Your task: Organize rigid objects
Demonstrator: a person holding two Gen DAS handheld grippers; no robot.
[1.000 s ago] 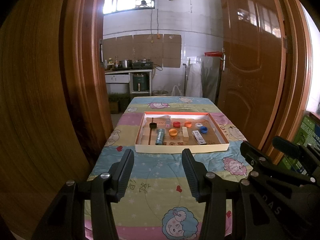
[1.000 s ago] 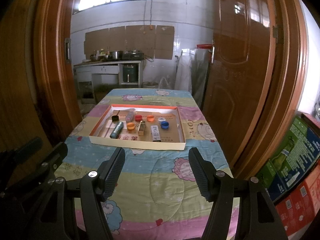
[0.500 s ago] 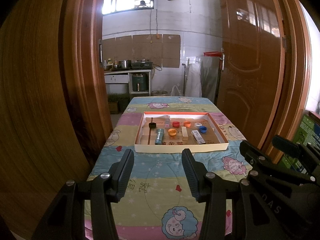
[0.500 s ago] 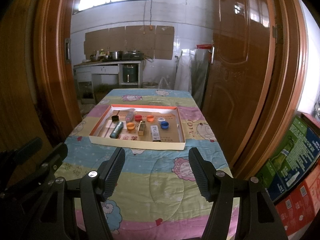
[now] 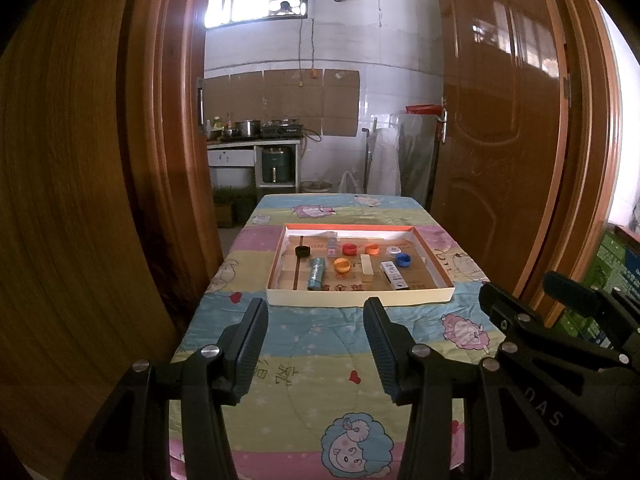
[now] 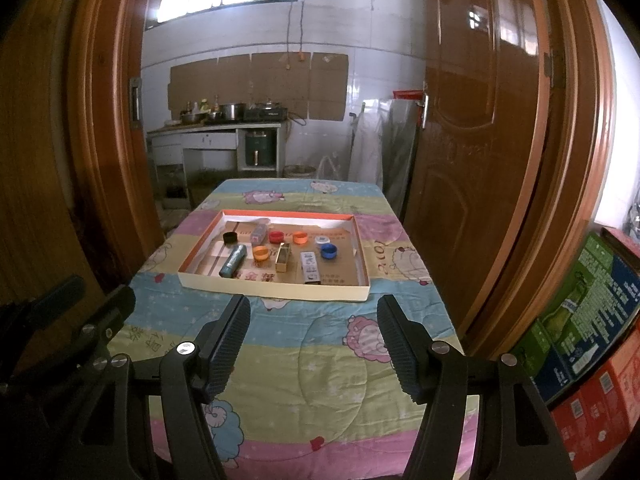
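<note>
Table: we see it draped in a quilted cloth with pastel stripes and cartoon sheep, standing lengthwise in a wooden doorway.
Tray: we find one shallow cardboard tray with an orange rim resting flat on the cloth, at the middle of the table.
Near end: we see only the cloth here.
Far end: likewise only cloth beyond the tray.

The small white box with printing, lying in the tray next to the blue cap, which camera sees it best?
The right wrist view: the white box sits near the picture's centre with its printed top facing the lens, beside the blue cap. The left wrist view shows the box smaller, lying aslant.
</note>
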